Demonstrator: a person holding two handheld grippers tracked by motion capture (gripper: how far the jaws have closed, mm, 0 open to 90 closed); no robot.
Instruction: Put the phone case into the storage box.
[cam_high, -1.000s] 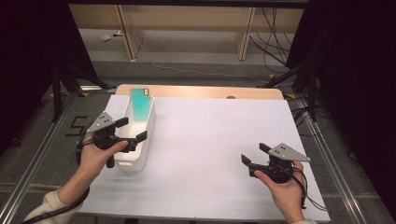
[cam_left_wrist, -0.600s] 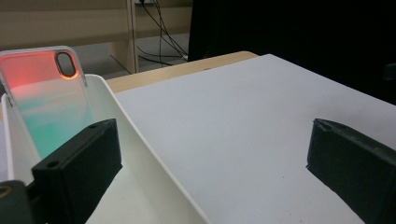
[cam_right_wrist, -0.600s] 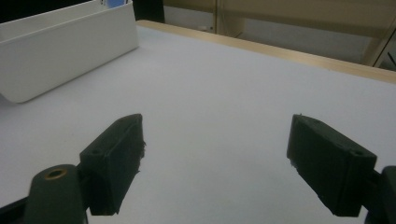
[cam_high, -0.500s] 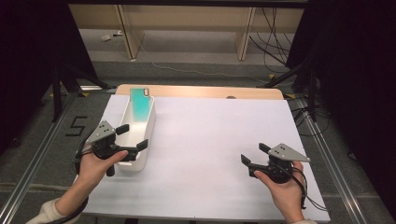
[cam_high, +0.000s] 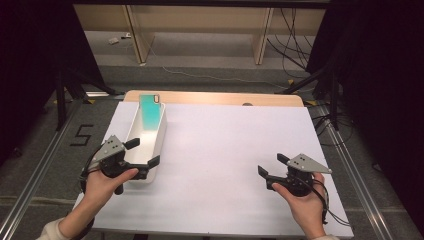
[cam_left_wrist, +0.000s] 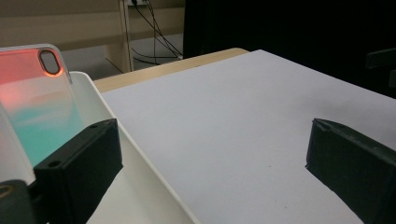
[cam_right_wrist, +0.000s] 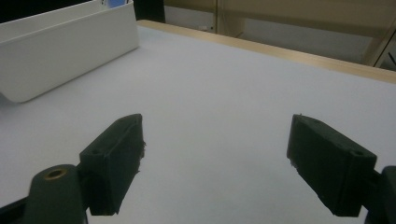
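Note:
A long white bin (cam_high: 159, 134) lies lengthwise on the left of the white table. A teal phone case (cam_high: 150, 112) leans inside its far end. In the left gripper view the phone case (cam_left_wrist: 32, 102) shades from pink at the top to teal. My left gripper (cam_high: 142, 152) is open at the bin's near end, one jaw over the inside and one outside the right wall (cam_left_wrist: 140, 158). My right gripper (cam_high: 273, 165) is open and empty above bare table at the near right. In its own view the bin (cam_right_wrist: 60, 51) stands far off to the left.
A white sheet (cam_high: 230, 150) covers the table, leaving a wooden strip (cam_high: 225, 97) bare along the far edge. Metal rails (cam_high: 350, 165) run along both sides. Cables (cam_high: 295, 45) lie on the floor beyond, under shelving legs.
My left gripper has drawn back along the bin toward its near end, still open. The right gripper has stayed in place.

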